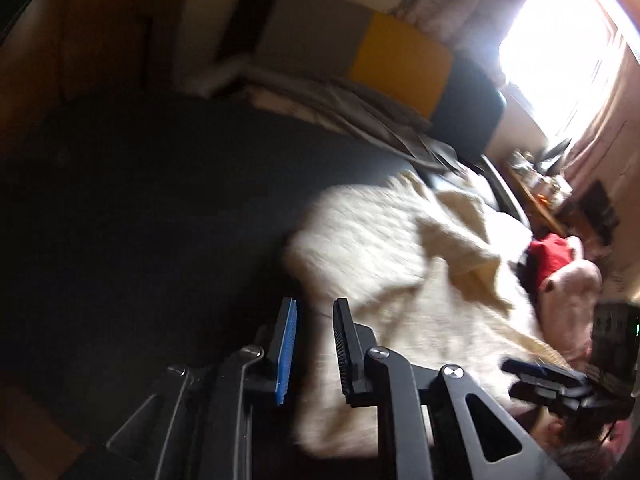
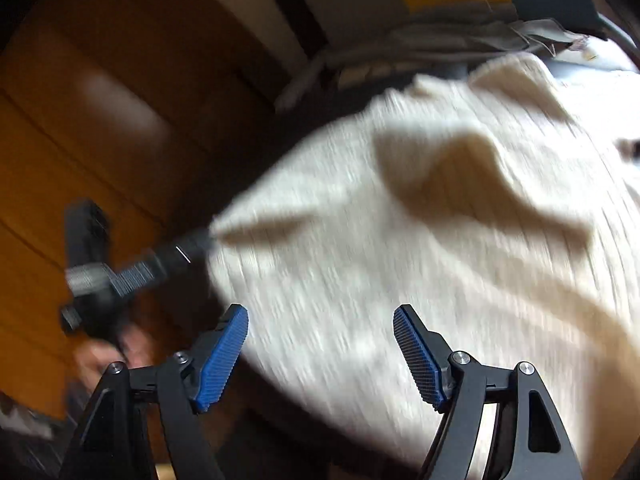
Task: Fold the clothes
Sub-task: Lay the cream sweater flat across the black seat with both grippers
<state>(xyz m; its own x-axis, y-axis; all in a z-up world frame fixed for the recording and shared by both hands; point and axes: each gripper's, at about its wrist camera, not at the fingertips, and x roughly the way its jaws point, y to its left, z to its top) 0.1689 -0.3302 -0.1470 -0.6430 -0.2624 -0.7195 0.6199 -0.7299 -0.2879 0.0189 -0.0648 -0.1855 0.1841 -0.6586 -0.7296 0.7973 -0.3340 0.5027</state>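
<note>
A cream knitted garment (image 1: pixel 380 248) lies rumpled on a dark surface (image 1: pixel 140 200). My left gripper (image 1: pixel 314 304) is at the garment's left edge, its fingers nearly together with knit between them. In the right wrist view the left gripper (image 2: pixel 200 242) holds a corner of the garment (image 2: pixel 400 260), and the fabric is drawn to a point there. My right gripper (image 2: pixel 320 312) hangs open just above the near part of the cloth, with nothing between its blue pads (image 2: pixel 224 356). The left wrist view shows the right gripper (image 1: pixel 510 378) at the lower right.
Grey bedding (image 1: pixel 340 100) and a yellow cushion (image 1: pixel 400 60) lie behind the garment. Red cloth (image 1: pixel 552 256) and pink cloth (image 1: pixel 572 284) sit to its right, with a cluttered table (image 1: pixel 540 184) beyond. A bright window (image 1: pixel 560 40) is at upper right. Wooden panelling (image 2: pixel 100 120) fills the left.
</note>
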